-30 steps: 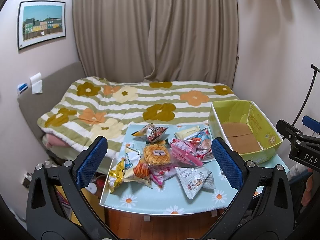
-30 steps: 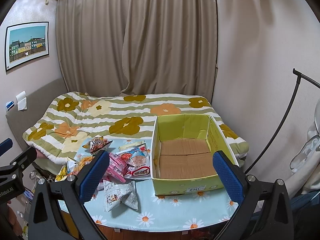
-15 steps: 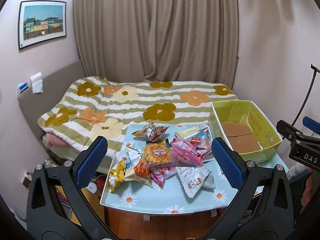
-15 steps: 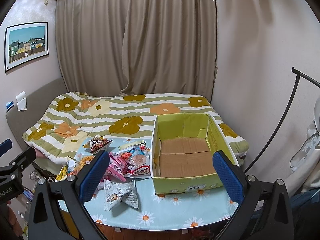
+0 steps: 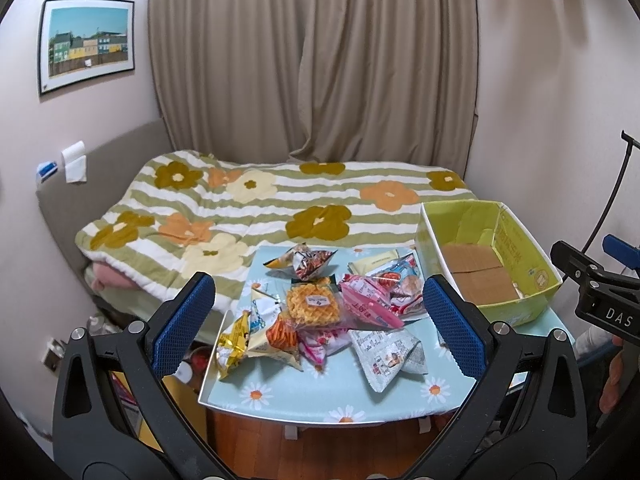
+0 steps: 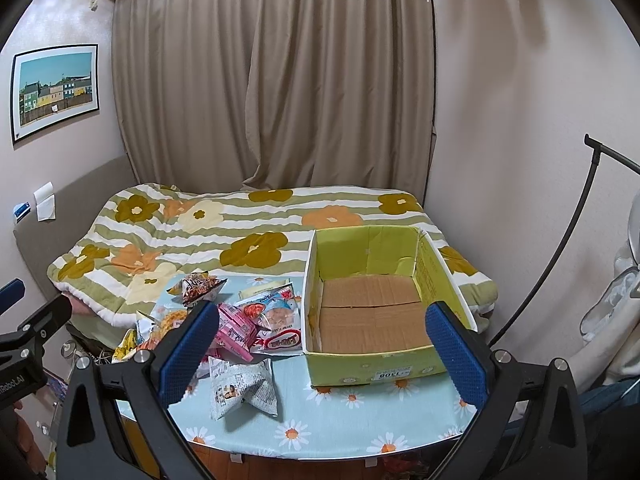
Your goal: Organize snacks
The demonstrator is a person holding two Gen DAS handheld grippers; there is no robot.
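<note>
Bed [image 5: 280,204] with a flowered quilt fills the back of the room, and in front of it stands the surface [image 6: 340,428], covered in a blue daisy-print cloth. On the right side of that surface sits a yellow-green cardboard box [image 6: 376,364], open at the top, its brown floor bare: not one snack lies in it. To its left, the whole pile of snacks [image 5: 332,312] is heaped together, packets overlapping, the nearest of them just beside the box wall. Among them lie a pink packet [image 5: 368,308], a clear bag of orange waffle-like pieces [image 5: 314,304], a white printed pouch [image 6: 244,388] at the front, and a yellow packet [image 5: 234,344] at the left edge. The left tongs [image 5: 318,324] hang above the pile, spread wide and carrying nothing. The right tongs [image 6: 320,350] face the box, likewise spread and bare. By this evidence the sorting has not begun; every packet remains to be lifted and placed, presumably in the box.
</note>
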